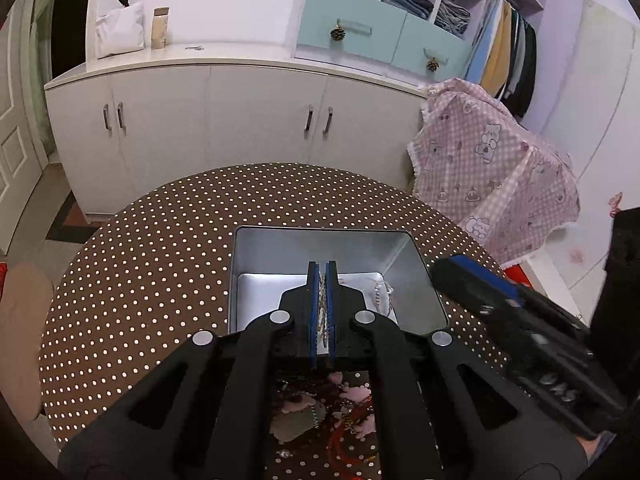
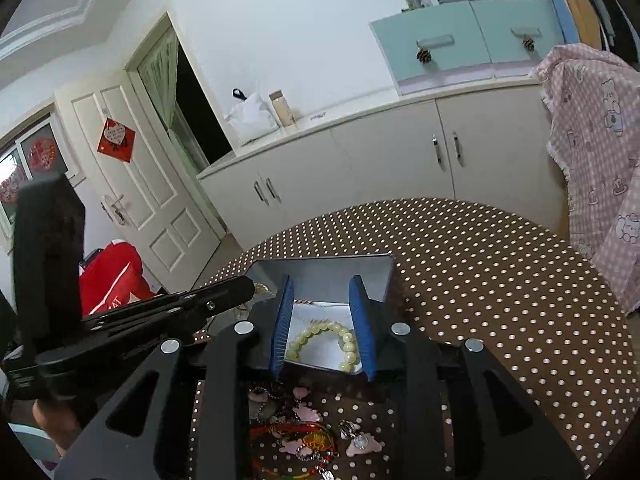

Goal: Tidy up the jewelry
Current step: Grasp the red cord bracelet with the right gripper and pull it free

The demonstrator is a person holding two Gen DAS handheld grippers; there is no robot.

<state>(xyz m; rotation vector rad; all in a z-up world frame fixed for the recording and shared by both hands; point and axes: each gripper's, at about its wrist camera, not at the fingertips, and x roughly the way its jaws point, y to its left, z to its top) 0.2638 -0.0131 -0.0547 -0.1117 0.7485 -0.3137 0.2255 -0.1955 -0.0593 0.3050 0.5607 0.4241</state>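
Silver metal tin sits open on polka-dot table; all places given relative to tin. Your left gripper hovers over tin's mouth, jaws pressed together, pinching thin silvery chain — likely held there for dropping inside. Your right gripper at tin's near edge, jaws spread, nothing gripped; pale green bead bracelet lies inside tin between them, seemingly just deposited. Unsorted jewelry pile waits just outside tin's near wall: red cord, pink charms.

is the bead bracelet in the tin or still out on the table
In. The pale green bead bracelet lies on the white lining inside the open silver metal tin, between the open right claw's blue fingers, untouched.
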